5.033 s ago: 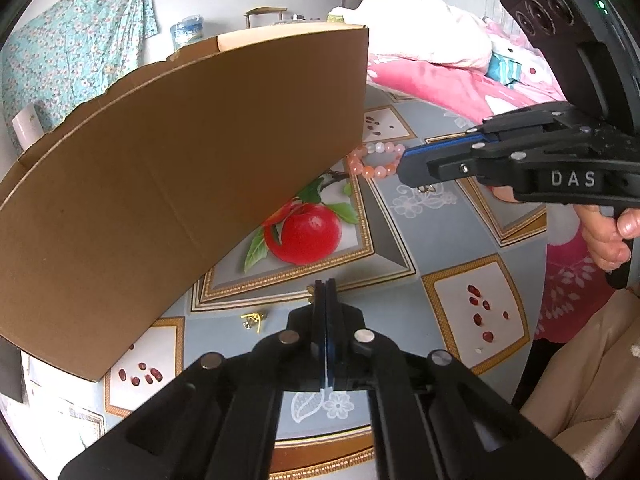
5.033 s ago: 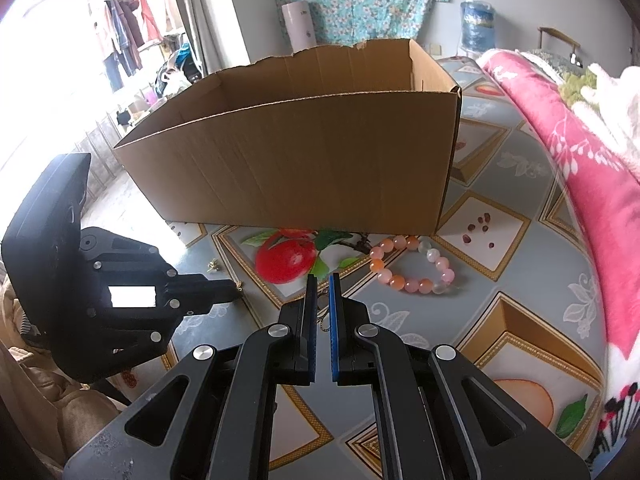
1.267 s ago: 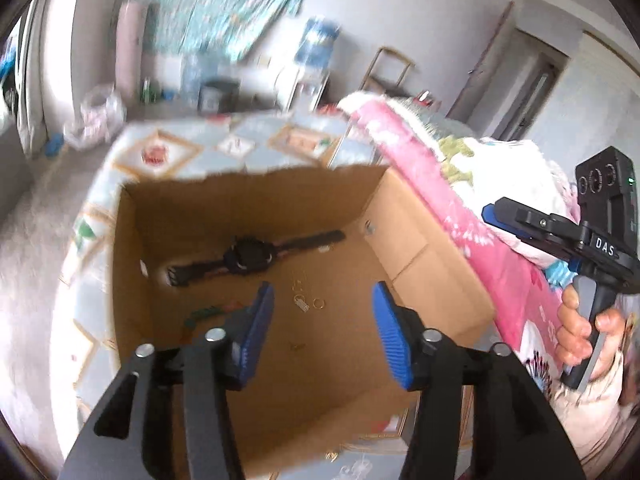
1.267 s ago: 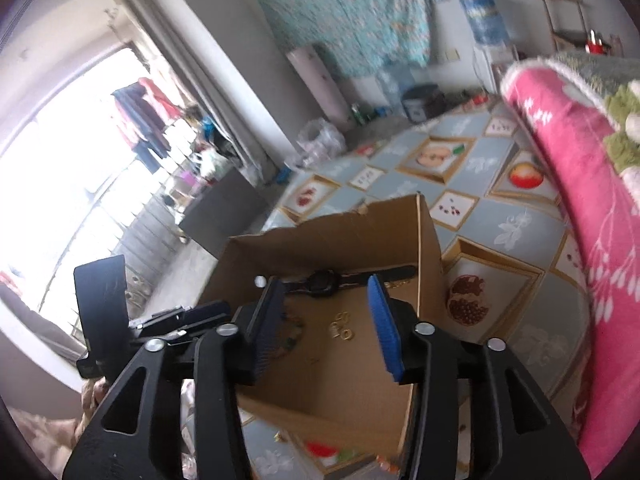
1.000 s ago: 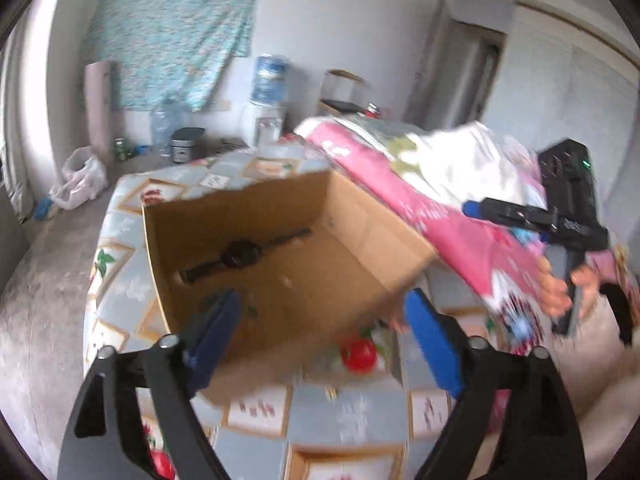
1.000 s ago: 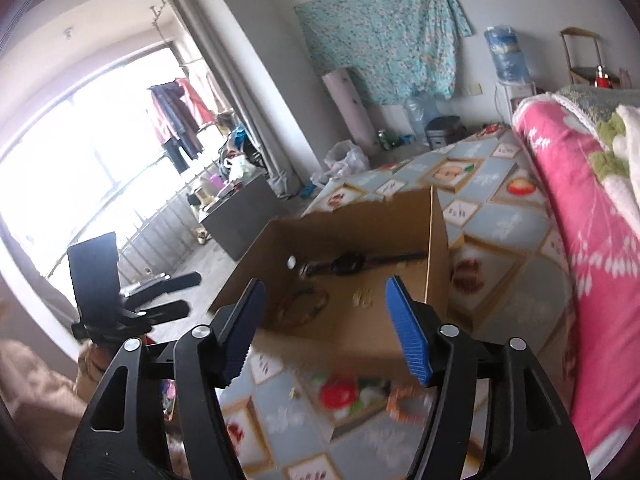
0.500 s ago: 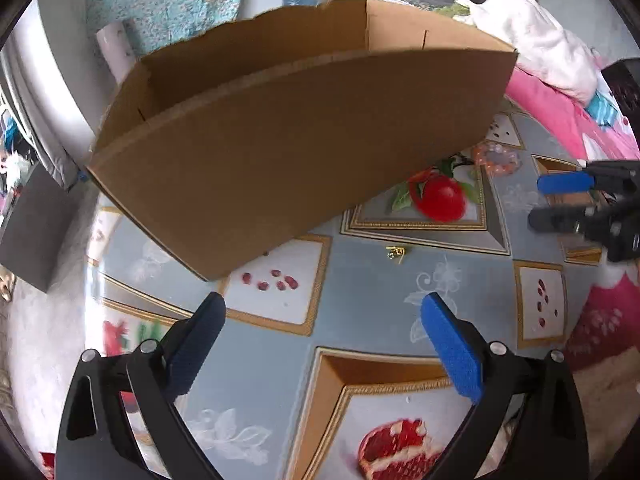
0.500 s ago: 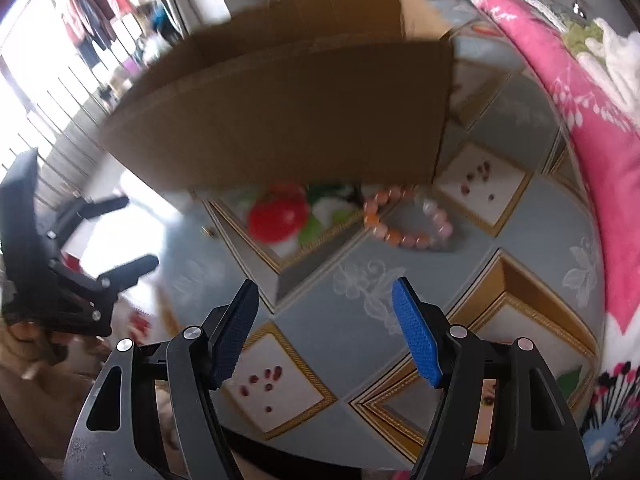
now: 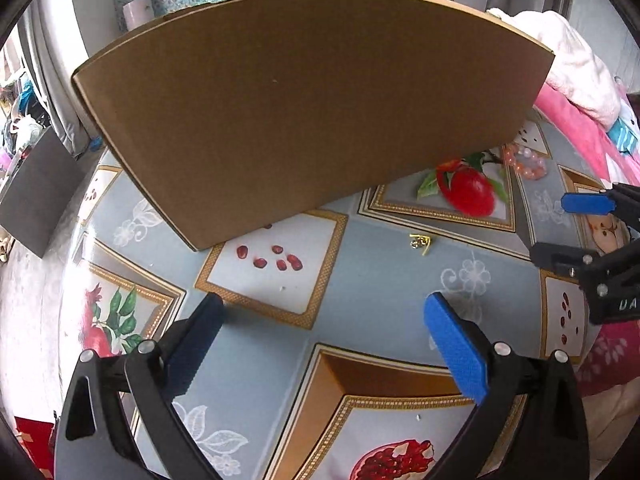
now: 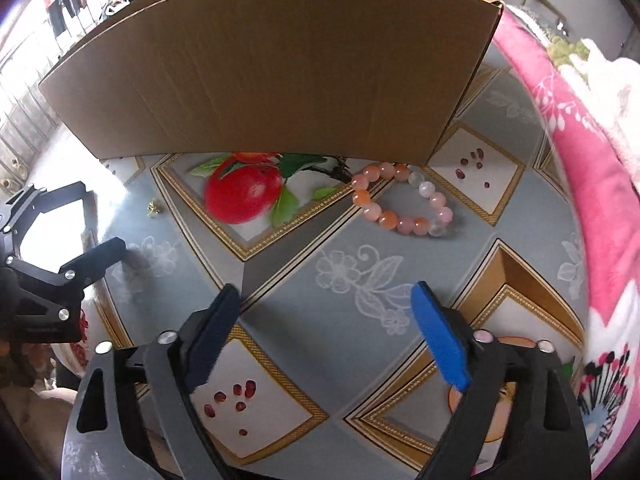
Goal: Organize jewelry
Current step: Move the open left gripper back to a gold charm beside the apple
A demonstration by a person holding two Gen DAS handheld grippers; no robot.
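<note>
A pink and orange bead bracelet (image 10: 402, 204) lies on the patterned tablecloth just in front of the cardboard box (image 10: 280, 60); it also shows in the left wrist view (image 9: 524, 160). A small gold earring (image 9: 420, 242) lies on the cloth ahead of my left gripper (image 9: 320, 320), and shows small in the right wrist view (image 10: 154, 208). My right gripper (image 10: 326, 308) hovers over the cloth, the bracelet ahead and slightly right. Both grippers are open and empty. The box's inside is hidden.
The box wall (image 9: 312, 92) fills the far side of the table. A pink blanket (image 10: 568, 128) lies along the right edge. The right gripper (image 9: 592, 236) shows at the right of the left wrist view, the left gripper (image 10: 52, 264) at the left of the right wrist view.
Both grippers came down from above the open box to low over the tablecloth in front of it. Both stayed open.
</note>
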